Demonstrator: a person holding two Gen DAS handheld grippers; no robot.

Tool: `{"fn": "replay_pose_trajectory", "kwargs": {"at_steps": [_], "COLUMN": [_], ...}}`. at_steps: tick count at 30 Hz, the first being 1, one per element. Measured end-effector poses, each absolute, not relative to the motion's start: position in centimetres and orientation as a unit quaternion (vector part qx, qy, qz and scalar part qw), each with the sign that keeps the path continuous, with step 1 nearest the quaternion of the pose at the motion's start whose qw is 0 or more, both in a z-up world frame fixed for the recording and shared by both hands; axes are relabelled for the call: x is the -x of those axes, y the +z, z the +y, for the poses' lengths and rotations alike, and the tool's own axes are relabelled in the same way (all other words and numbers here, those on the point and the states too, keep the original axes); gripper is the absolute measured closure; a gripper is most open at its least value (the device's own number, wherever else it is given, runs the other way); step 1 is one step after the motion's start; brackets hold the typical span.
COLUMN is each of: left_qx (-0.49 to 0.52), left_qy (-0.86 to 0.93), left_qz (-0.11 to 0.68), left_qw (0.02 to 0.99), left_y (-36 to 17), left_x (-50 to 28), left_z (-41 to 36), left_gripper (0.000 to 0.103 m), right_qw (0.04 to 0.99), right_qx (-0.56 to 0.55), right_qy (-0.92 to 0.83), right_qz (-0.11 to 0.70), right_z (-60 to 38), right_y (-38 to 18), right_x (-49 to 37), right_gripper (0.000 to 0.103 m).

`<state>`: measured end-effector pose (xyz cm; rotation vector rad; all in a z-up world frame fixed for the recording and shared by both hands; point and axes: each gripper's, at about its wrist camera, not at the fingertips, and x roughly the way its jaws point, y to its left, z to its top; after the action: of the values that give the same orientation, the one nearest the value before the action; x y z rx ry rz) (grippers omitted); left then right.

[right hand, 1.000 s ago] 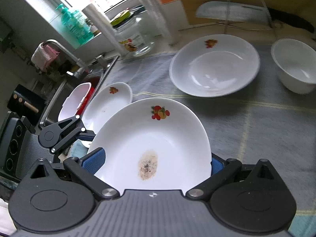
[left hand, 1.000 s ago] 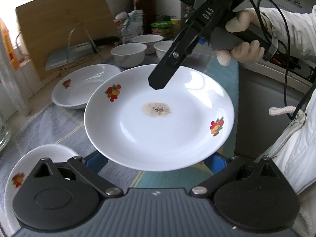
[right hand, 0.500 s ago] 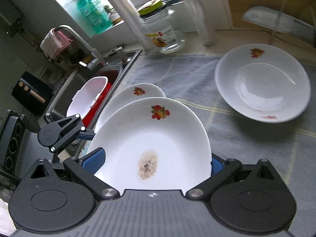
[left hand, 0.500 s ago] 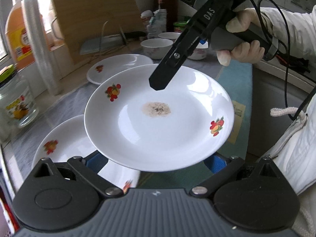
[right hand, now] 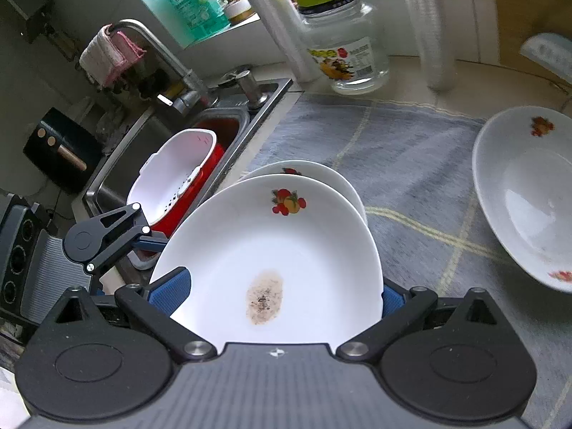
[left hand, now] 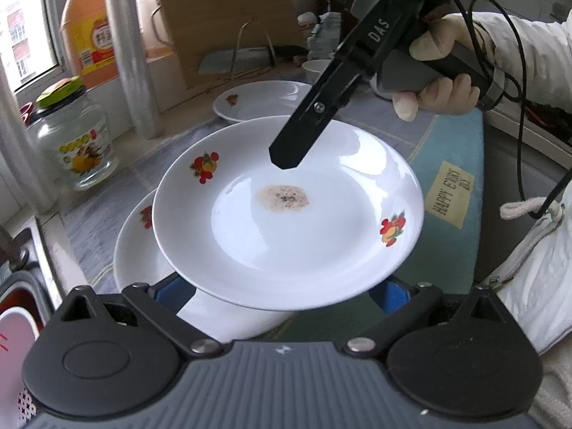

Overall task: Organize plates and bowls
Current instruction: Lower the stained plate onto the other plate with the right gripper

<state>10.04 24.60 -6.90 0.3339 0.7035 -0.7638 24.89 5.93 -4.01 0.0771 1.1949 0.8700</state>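
A white plate with fruit prints and a brown stain in its middle is held in the air between both grippers. My right gripper is shut on its rim, with one pad over the face and one behind. In the left wrist view its upper finger lies across the far rim. My left gripper stands wide under the near rim, with both blue pads below the plate and the tips hidden. Directly beneath lies a second fruit-print plate, which also shows in the right wrist view.
A third plate sits on the grey checked cloth to the right. The sink holds a white colander just left of the plates. A glass jar, a film roll and a bottle line the windowsill. A person's hand holds the right gripper.
Both grippers carried the stained plate left along the counter toward the sink. The bowls dropped out of view, and the plate now hovers over the plate beside the sink.
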Motion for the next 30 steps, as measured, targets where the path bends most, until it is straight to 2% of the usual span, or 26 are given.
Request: {"fn": "replay_pose_trajectory", "kwargs": {"at_steps": [30], "left_qx": [-0.137], "left_qy": [-0.377], "left_qz": [0.360], "left_qw": [0.842], "left_y": [-8.2], "left_x": [-13.0], "left_z": [26.0], "left_gripper": [0.002], "right_qw": [0.746], "right_qx": [0.014], "right_qy": [0.351], "right_qz": [0.566], "right_z": [8.9], "right_y": [-5.7], "right_x": [-26.3], "right_gripper": [0.000]}}
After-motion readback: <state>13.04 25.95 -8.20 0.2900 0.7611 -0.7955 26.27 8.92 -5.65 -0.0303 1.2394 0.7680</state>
